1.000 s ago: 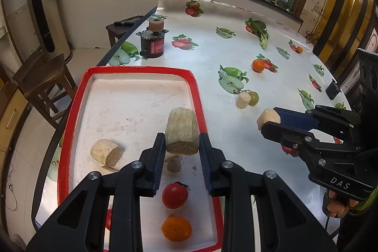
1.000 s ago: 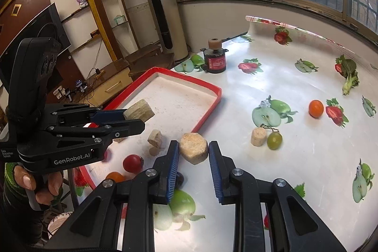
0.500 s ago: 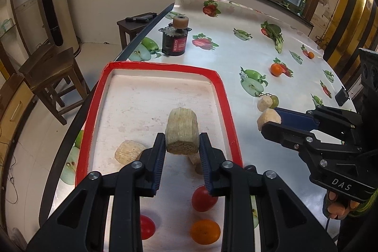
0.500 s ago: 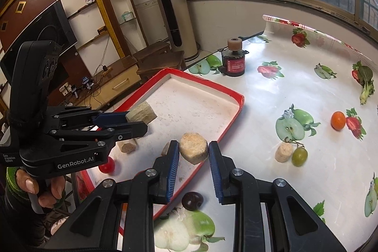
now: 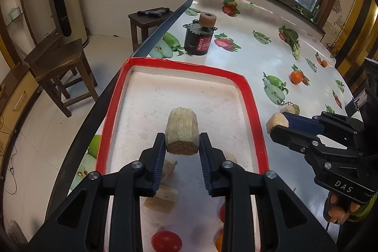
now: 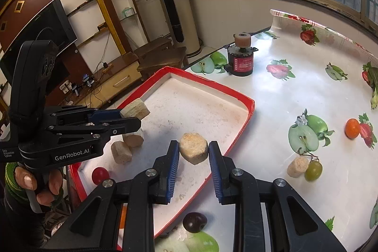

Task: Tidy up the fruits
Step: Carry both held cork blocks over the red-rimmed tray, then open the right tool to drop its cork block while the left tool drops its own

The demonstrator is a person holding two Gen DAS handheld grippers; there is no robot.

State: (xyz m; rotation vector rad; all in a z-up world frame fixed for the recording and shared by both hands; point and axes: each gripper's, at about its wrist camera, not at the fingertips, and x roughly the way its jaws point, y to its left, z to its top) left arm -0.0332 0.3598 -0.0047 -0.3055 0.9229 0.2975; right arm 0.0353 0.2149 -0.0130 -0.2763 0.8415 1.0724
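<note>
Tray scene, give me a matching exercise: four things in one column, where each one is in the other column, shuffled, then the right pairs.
Things
1. fibrous cylinder chunk
2. hexagonal chunk
3. green grape
4. red tomato

Places
A. on the tablecloth, touching a small pale chunk
B. held in the right gripper
C. lying in the red-rimmed tray
D. held in the left gripper

Pairs: 1-D, 2-B, 3-A, 4-C

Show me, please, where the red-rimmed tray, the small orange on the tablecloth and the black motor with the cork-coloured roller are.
red-rimmed tray [image 5: 250, 96], left wrist view, right rim.
small orange [image 6: 352, 128], right wrist view, centre of the fruit.
black motor [image 6: 243, 64], right wrist view, red label on its body.
</note>
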